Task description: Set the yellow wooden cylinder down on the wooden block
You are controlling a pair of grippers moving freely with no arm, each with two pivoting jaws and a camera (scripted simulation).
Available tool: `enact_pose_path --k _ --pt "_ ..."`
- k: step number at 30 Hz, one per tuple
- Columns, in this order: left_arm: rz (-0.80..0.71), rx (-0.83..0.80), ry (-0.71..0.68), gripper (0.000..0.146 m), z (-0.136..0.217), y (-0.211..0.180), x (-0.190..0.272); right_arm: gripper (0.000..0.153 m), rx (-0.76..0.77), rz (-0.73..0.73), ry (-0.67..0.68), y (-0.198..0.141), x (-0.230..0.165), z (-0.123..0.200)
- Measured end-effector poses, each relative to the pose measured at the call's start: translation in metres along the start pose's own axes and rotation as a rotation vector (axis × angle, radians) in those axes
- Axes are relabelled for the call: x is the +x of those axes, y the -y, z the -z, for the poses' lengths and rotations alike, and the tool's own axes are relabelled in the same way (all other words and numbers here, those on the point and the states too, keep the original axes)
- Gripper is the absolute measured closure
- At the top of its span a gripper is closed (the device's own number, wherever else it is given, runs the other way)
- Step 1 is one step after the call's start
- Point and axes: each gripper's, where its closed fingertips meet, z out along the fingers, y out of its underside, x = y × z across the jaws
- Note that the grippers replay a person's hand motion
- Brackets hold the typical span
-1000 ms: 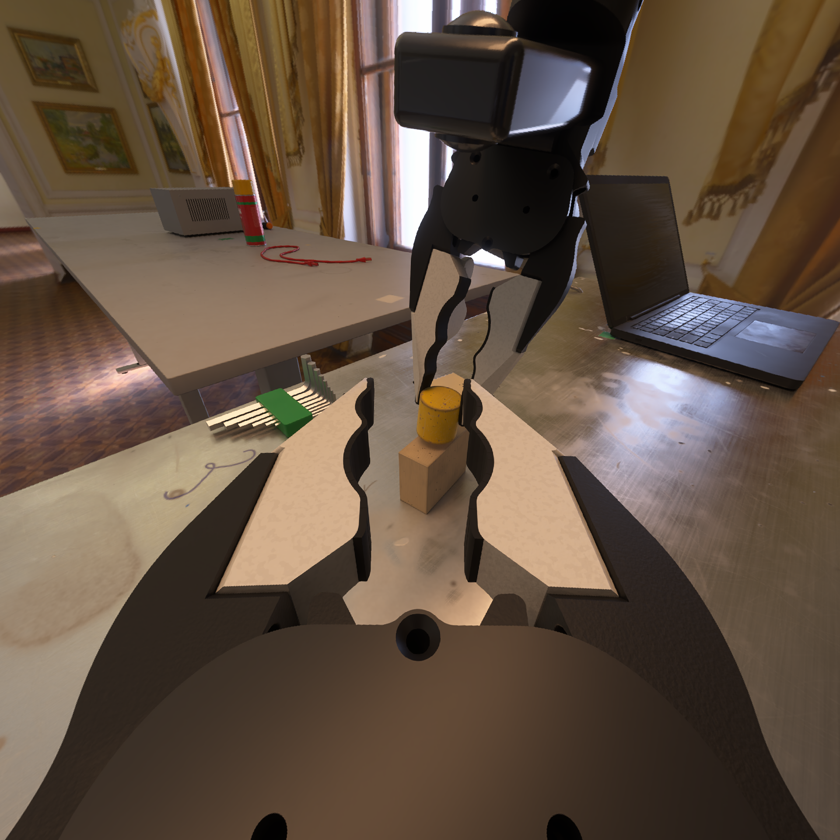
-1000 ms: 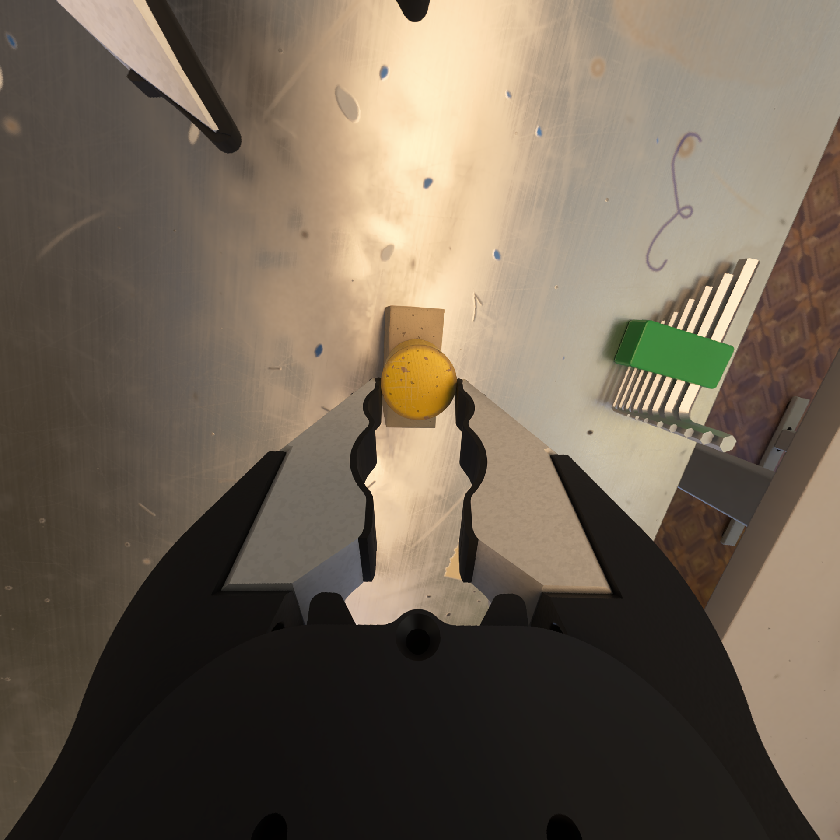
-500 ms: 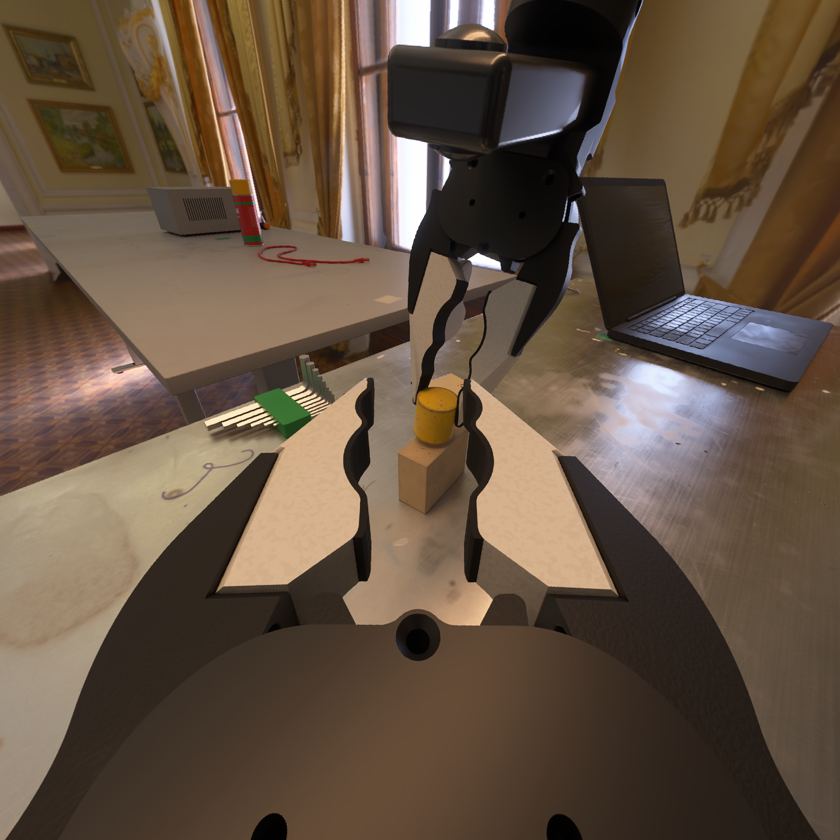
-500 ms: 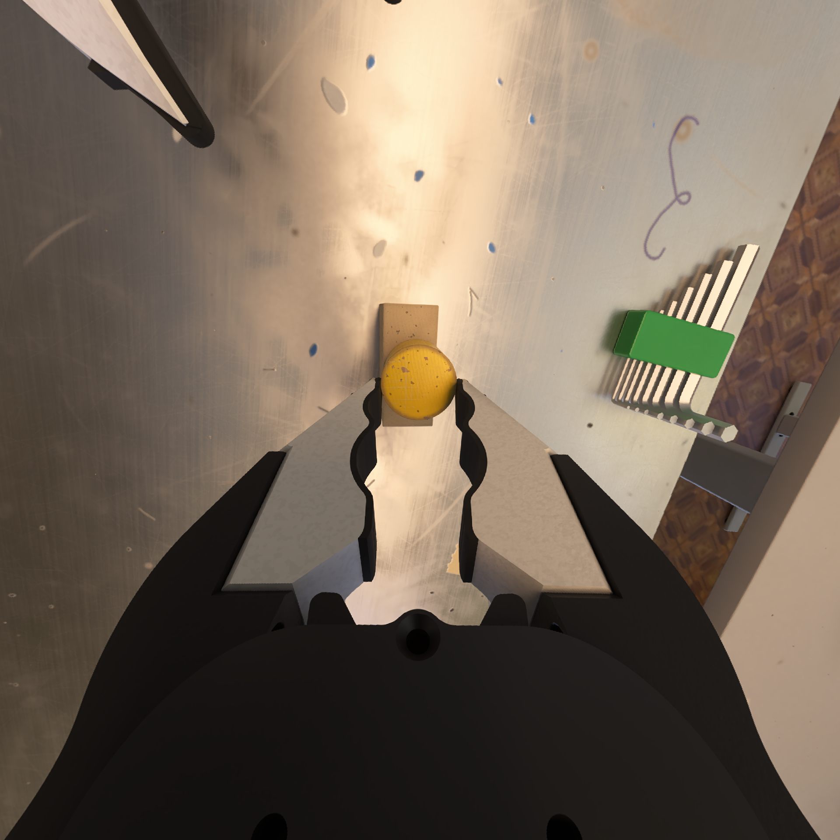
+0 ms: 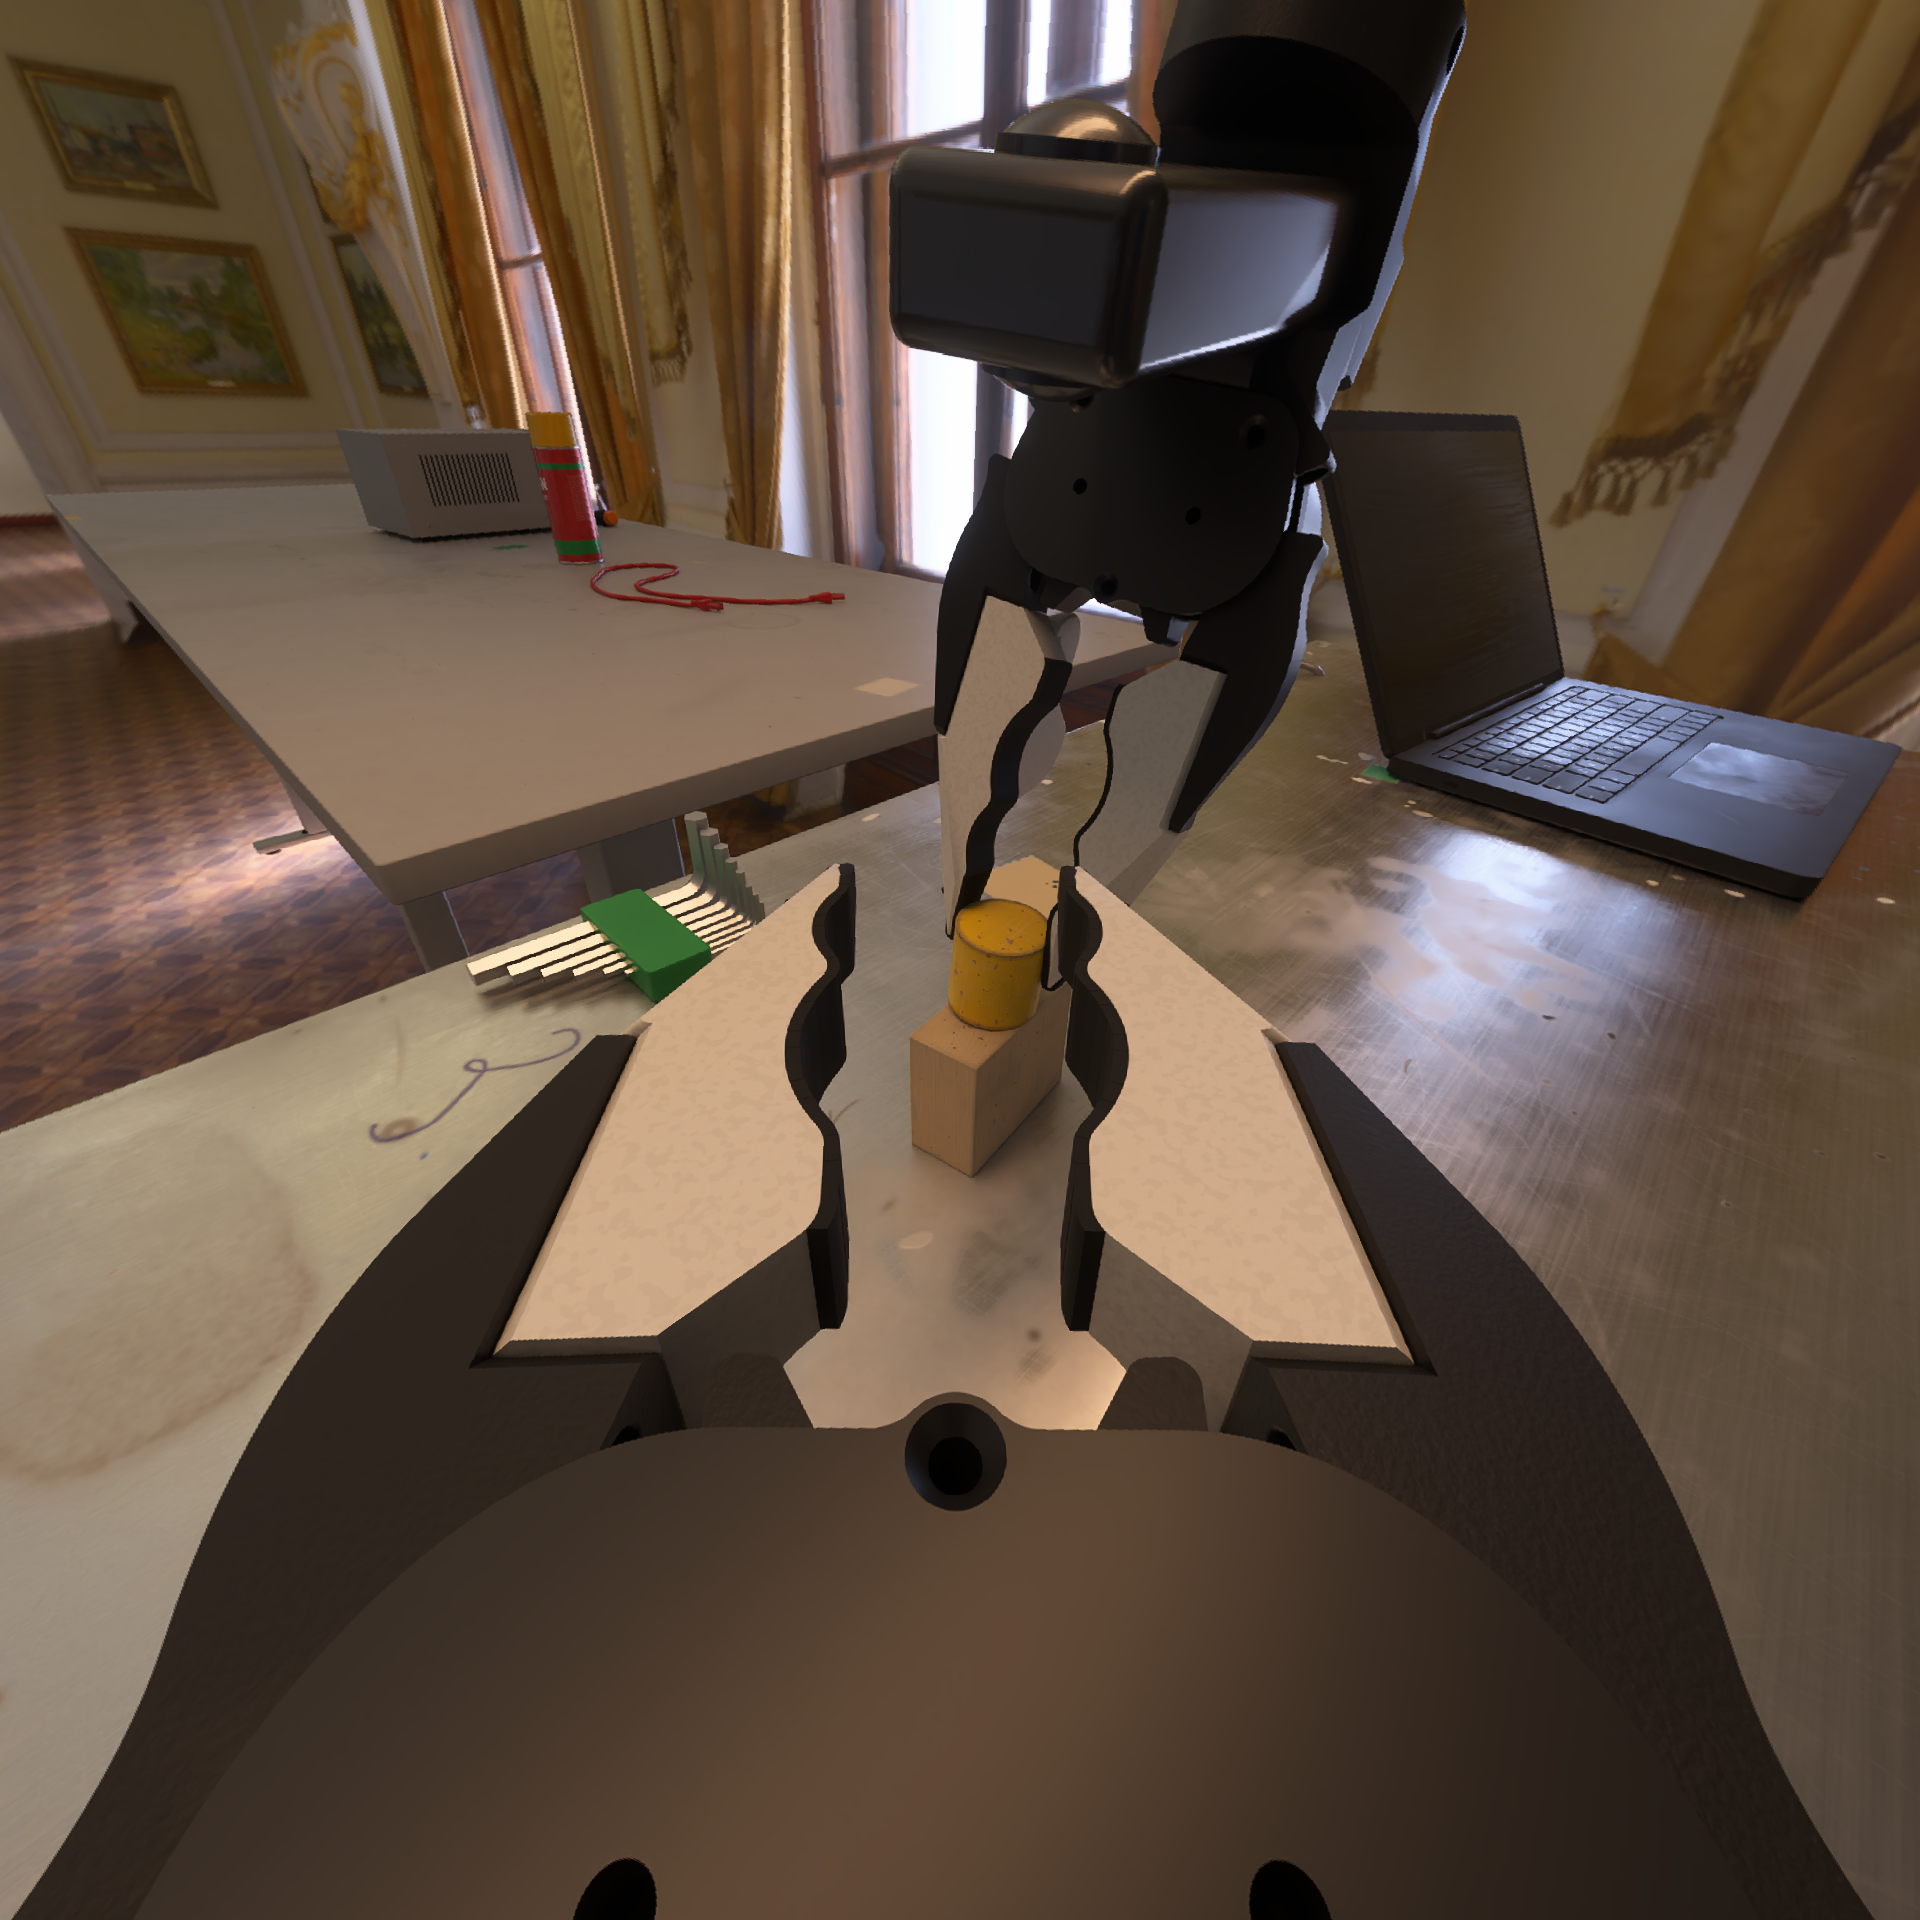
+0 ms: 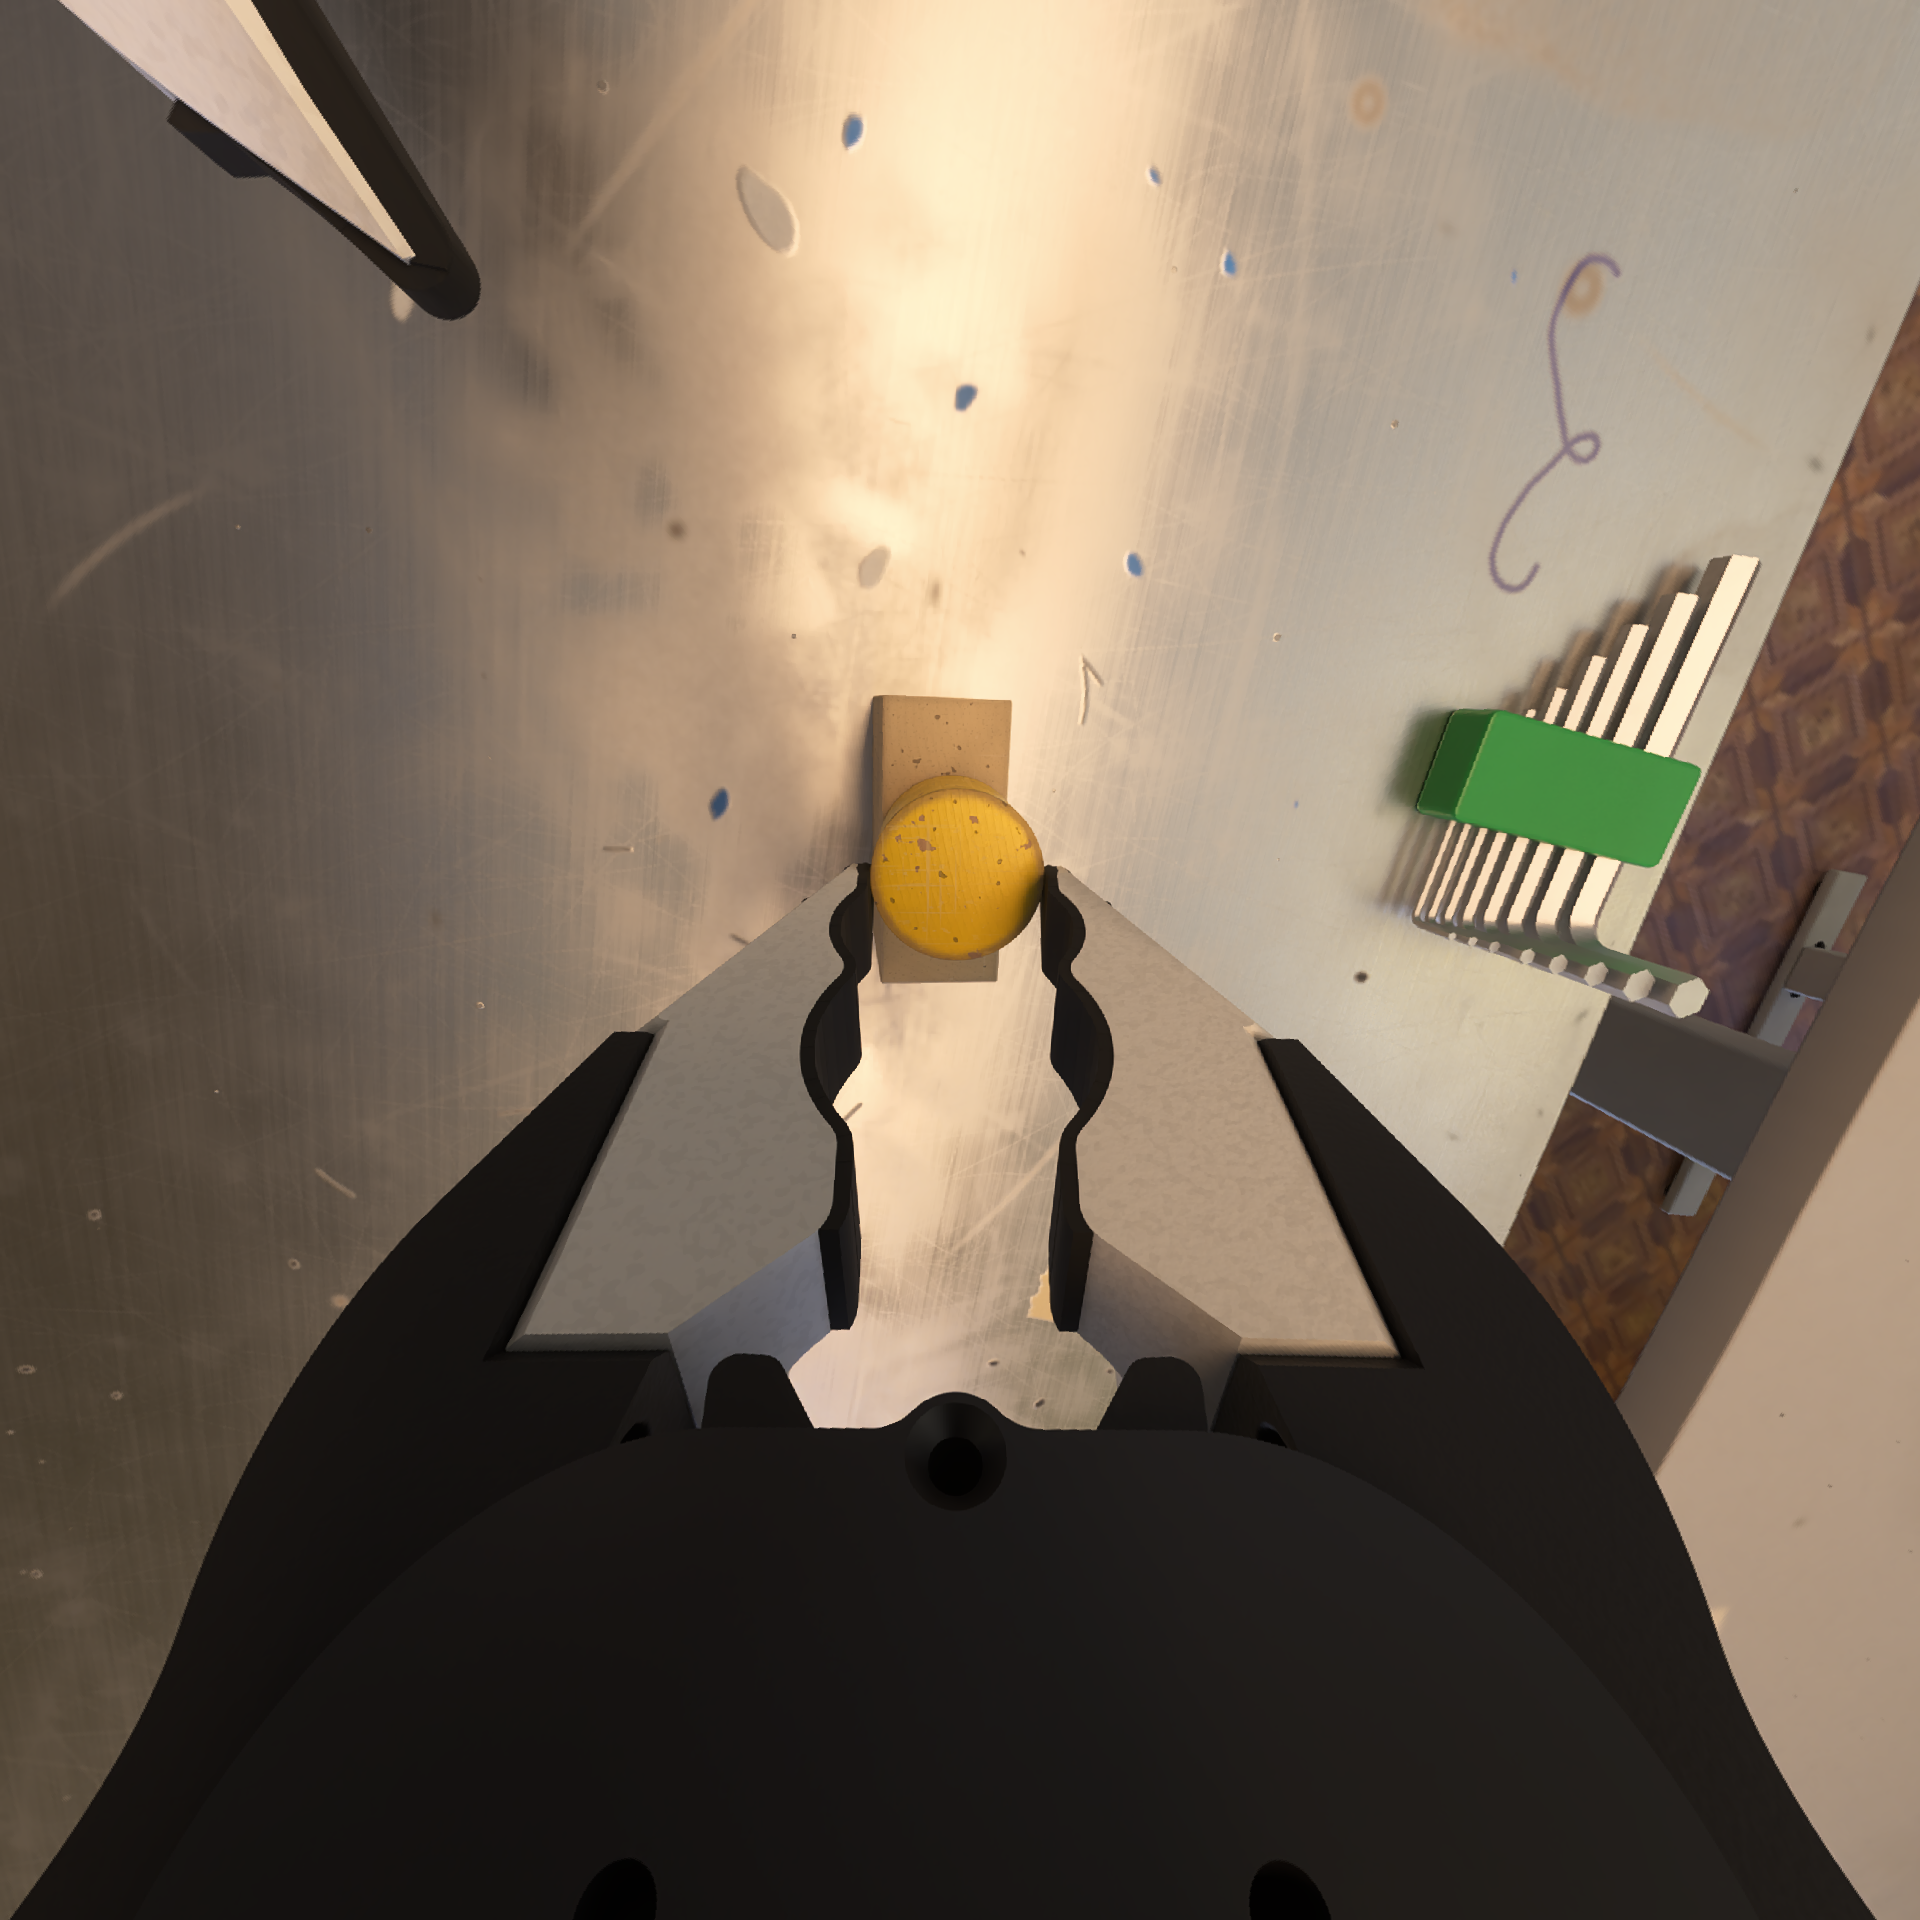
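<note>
**Cylinder seated on block**

Left wrist view: the left gripper (image 5: 954, 914) hovered low with jaws apart, empty; the yellow wooden cylinder (image 5: 995, 964) stood upright on the wooden block (image 5: 977, 1091).

Right wrist view: the right gripper (image 6: 954, 904) pointed straight down, jaws clamped on the cylinder; bare worktop (image 6: 416, 831) surrounded the block, and a hex key set (image 6: 1558, 821) lay near the edge.

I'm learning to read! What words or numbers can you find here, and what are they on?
Nothing here can be read.
The label on the can: too small and blurred.
The keys of the laptop: too small.
The purple squiggle: a scribble, not a word.
The cylinder and block: only specks, no writing.
</note>
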Motion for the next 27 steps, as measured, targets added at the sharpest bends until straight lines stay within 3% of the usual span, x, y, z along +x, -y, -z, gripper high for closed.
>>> enact_pose_path --k 11,19,23,25,27 --pt "0.009 -0.001 0.002 0.107 0.000 0.000 -0.001 0.121 0.011 -0.028 0.013 -0.001 0.000 -0.001" --pt "0.035 -0.010 0.044 0.106 -0.001 -0.003 -0.009 0.101 0.098 -0.076 -0.042 0.004 0.005 0.021" --pt "0.089 -0.072 0.202 0.116 -0.002 -0.019 -0.036 0.104 0.280 -0.163 -0.264 0.004 0.014 0.068" --pt "0.115 -0.208 0.412 0.136 0.003 -0.048 -0.064 0.106 0.378 -0.248 -0.449 -0.006 0.017 0.096" --pt "0.157 -0.388 0.492 0.144 0.002 -0.083 -0.069 0.112 0.448 -0.347 -0.601 -0.024 0.011 0.117"
